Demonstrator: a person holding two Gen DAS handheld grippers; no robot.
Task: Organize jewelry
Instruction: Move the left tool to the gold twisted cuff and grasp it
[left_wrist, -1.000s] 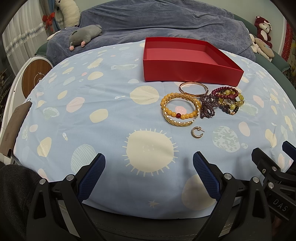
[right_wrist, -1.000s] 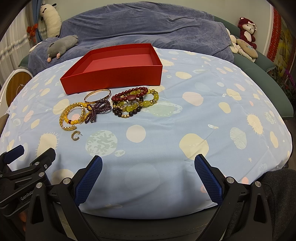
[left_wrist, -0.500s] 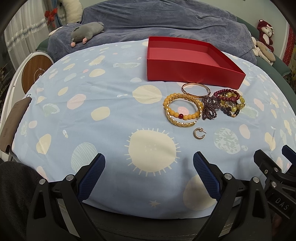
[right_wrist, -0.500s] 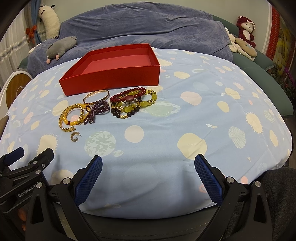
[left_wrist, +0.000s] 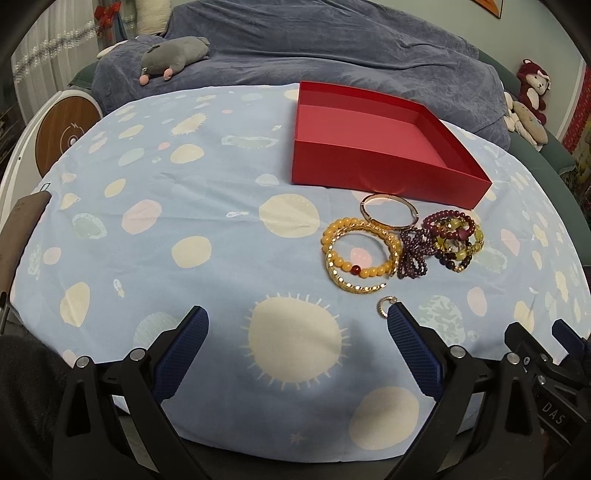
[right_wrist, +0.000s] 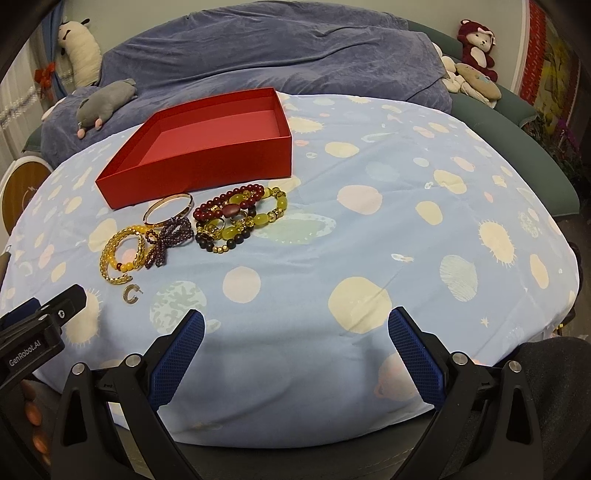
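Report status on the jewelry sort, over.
Left gripper and right gripper open, holding nothing. Jewelry all on the cloth beside the red box. Nothing blocks the box.

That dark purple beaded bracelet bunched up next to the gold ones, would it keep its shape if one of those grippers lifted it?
Probably not. The purple bracelet lies crumpled in loops like a bow, so it is likely strung on soft cord and would dangle. Its small round beads might slip between flat fingers. It touches the yellow bead bracelet and the thin bangle, so lifting may drag those along.
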